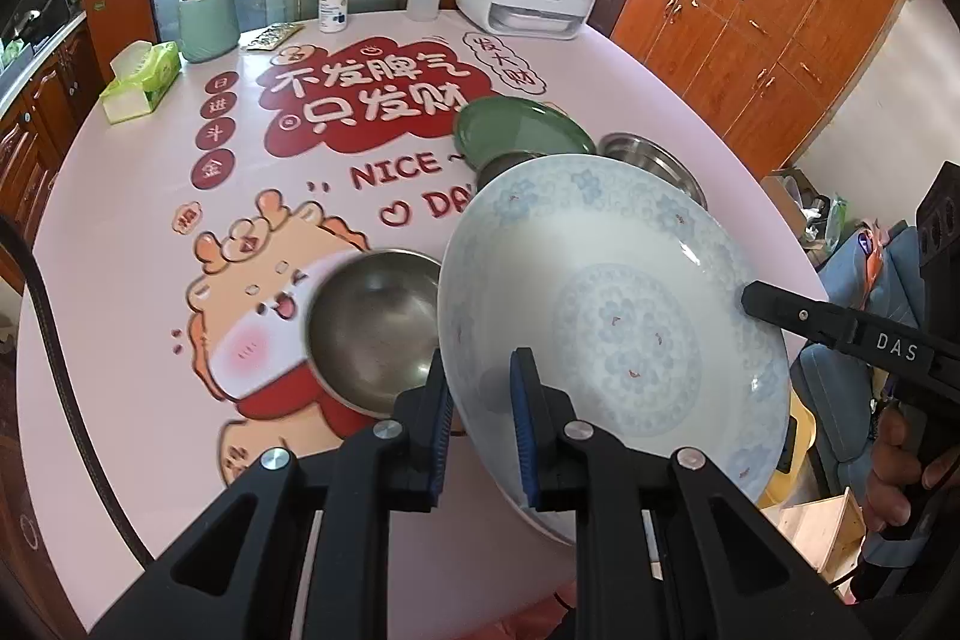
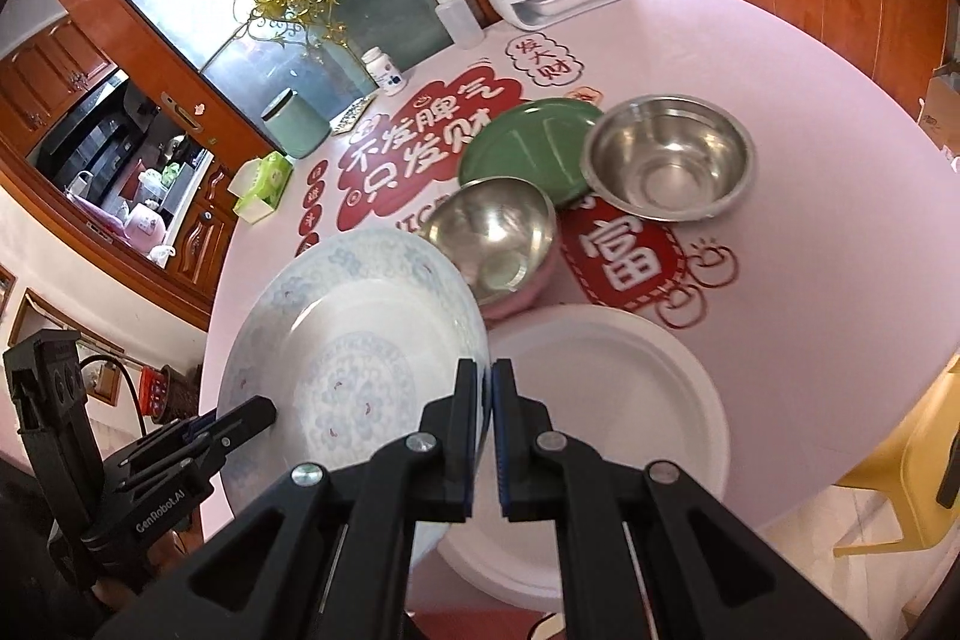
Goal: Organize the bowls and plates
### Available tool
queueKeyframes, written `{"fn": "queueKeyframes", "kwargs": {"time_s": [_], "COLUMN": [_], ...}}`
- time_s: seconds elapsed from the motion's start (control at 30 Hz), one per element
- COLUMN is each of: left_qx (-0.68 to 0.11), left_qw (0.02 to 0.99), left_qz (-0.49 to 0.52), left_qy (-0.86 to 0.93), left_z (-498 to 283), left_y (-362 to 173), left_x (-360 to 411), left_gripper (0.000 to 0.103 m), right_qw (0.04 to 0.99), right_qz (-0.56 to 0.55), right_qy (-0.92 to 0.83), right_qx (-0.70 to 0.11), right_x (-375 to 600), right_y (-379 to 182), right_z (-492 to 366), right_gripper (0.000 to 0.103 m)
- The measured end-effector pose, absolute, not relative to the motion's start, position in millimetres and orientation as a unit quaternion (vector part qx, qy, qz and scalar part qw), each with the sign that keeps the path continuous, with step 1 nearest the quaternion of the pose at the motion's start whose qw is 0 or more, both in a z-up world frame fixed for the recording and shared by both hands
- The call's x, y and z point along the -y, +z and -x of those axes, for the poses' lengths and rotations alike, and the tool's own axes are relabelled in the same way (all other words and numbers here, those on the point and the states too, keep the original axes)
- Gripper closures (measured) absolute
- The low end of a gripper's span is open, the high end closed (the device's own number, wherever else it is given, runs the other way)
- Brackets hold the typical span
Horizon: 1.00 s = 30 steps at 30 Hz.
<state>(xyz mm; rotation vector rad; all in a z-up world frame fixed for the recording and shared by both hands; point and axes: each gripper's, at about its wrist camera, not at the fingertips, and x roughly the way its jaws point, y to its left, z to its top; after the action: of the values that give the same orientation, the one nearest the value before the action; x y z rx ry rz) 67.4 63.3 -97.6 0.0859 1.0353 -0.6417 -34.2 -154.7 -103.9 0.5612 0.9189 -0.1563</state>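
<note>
Pink round table [image 2: 810, 280] holds bowls. My left gripper [image 1: 480, 400] and right gripper [image 2: 485, 400] both pinch the blue-flowered white china plate [image 1: 612, 316]; only the right view shows the plain white plate [image 2: 630, 400].

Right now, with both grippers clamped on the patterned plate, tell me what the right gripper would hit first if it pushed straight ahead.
Probably the pink-sided steel bowl, just beyond the right gripper and the patterned plate it holds; depth is unclear.
</note>
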Motion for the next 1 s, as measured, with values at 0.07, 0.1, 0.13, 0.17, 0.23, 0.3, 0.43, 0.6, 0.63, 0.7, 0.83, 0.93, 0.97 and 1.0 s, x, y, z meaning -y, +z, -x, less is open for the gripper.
{"fn": "queueKeyframes", "kwargs": {"time_s": [0.07, 0.1, 0.13, 0.17, 0.23, 0.3, 0.43, 0.6, 0.63, 0.7, 0.83, 0.93, 0.97, 1.0], "left_qx": [-0.488, -0.49, -0.491, -0.492, -0.494, -0.497, -0.505, -0.519, -0.523, -0.531, -0.544, -0.554, -0.557, -0.561], "left_qw": [0.819, 0.818, 0.818, 0.818, 0.818, 0.817, 0.814, 0.808, 0.807, 0.803, 0.797, 0.793, 0.792, 0.79], "left_qz": [-0.04, -0.041, -0.041, -0.041, -0.043, -0.047, -0.057, -0.061, -0.062, -0.062, -0.067, -0.069, -0.068, -0.068], "left_qy": [-0.299, -0.298, -0.296, -0.295, -0.292, -0.289, -0.282, -0.271, -0.268, -0.263, -0.254, -0.243, -0.24, -0.237], "left_z": [-61, -58, -54, -51, -47, -42, -36, -30, -30, -29, -27, -27, -27, -28], "left_y": [-101, -102, -104, -105, -109, -113, -125, -141, -144, -153, -168, -180, -184, -187], "left_x": [-56, -51, -47, -44, -37, -30, -14, -2, 1, 5, 10, 13, 14, 14], "left_gripper": [0.087, 0.087, 0.087, 0.087, 0.087, 0.087, 0.087, 0.087, 0.087, 0.087, 0.087, 0.086, 0.086, 0.086], "right_qw": [0.854, 0.853, 0.853, 0.852, 0.85, 0.846, 0.839, 0.828, 0.826, 0.82, 0.808, 0.799, 0.797, 0.795], "right_qz": [-0.265, -0.264, -0.263, -0.261, -0.26, -0.261, -0.258, -0.255, -0.256, -0.257, -0.257, -0.258, -0.259, -0.259], "right_qy": [-0.073, -0.073, -0.072, -0.072, -0.07, -0.069, -0.066, -0.061, -0.06, -0.057, -0.051, -0.047, -0.046, -0.045], "right_qx": [-0.442, -0.444, -0.445, -0.448, -0.453, -0.46, -0.474, -0.495, -0.499, -0.508, -0.528, -0.54, -0.543, -0.547], "right_x": [163, 166, 168, 171, 177, 184, 197, 206, 209, 213, 218, 220, 221, 221], "right_y": [-107, -108, -109, -111, -115, -121, -133, -151, -155, -163, -180, -191, -194, -198], "right_z": [41, 43, 46, 48, 50, 53, 57, 58, 59, 59, 58, 58, 58, 57], "right_gripper": [0.098, 0.098, 0.098, 0.098, 0.098, 0.098, 0.098, 0.098, 0.098, 0.098, 0.098, 0.098, 0.098, 0.098]}}
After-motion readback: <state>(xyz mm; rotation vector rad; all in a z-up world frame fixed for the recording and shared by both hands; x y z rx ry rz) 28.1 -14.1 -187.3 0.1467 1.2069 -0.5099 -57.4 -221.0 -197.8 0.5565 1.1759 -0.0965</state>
